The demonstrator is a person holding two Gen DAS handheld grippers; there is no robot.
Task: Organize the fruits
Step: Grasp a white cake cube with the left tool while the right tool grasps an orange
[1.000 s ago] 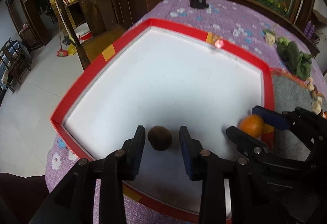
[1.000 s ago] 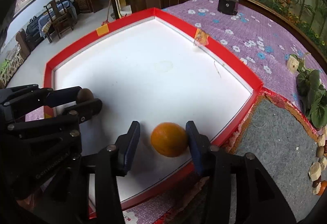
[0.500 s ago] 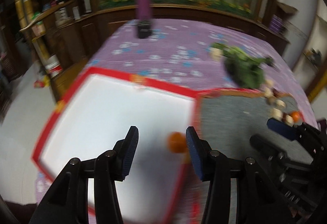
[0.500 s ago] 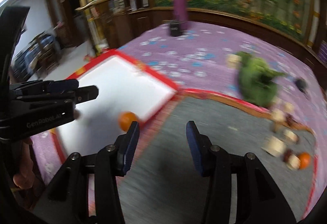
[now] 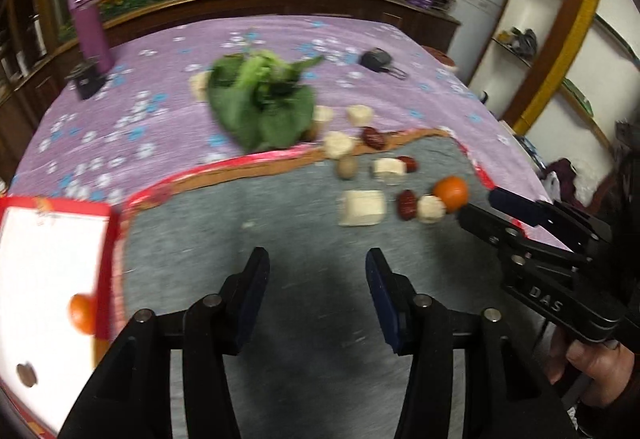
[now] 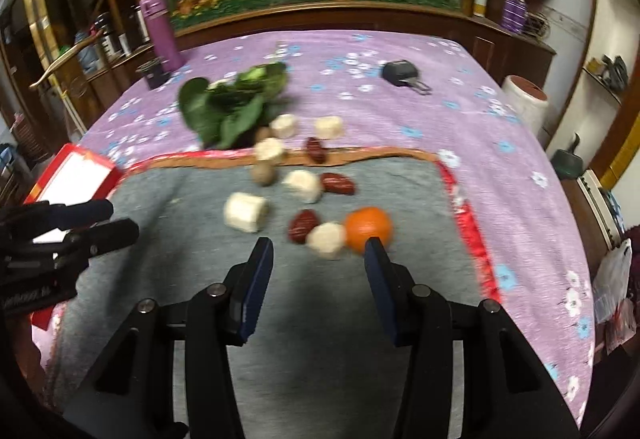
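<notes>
Left wrist view: your left gripper (image 5: pixel 316 299) hangs over bare grey mat (image 5: pixel 280 239), jaws apart and holding nothing; they have just been opening. At the mat's left edge sits the red-rimmed white tray (image 5: pixel 108 239), with one orange (image 5: pixel 82 313) against its right rim and a small brown fruit (image 5: pixel 27 375) nearer its front edge. Toward the mat's far right corner lies the scatter: a second orange (image 5: pixel 451 192), touching a pale chunk (image 5: pixel 431 208), with a red date (image 5: pixel 407 204) just beside that (blurred, so the finer sorts are hard to tell). A larger pale block (image 5: pixel 362 207) lies left of them. Leafy greens (image 5: pixel 264 107) lie on the purple cloth (image 5: pixel 140 119) at the mat's far edge. Your right gripper (image 5: pixel 476 207) comes in from the right, tips near the orange, not touching.

Right wrist view: your right gripper (image 6: pixel 318 271) is partly spread and empty over the mat (image 6: pixel 320 359). The orange (image 6: pixel 368 227) sits just beyond the right fingertip (image 6: pixel 374 255); contact cannot be judged. A pale chunk (image 6: pixel 326 239) and date (image 6: pixel 303 226) lie just ahead, between the tips. The tray (image 6: pixel 76 175) shows at the mat's far left corner, your left gripper (image 6: pixel 116 219) in front of it. A purple bottle (image 6: pixel 160 33) stands at the cloth's far left.
</notes>
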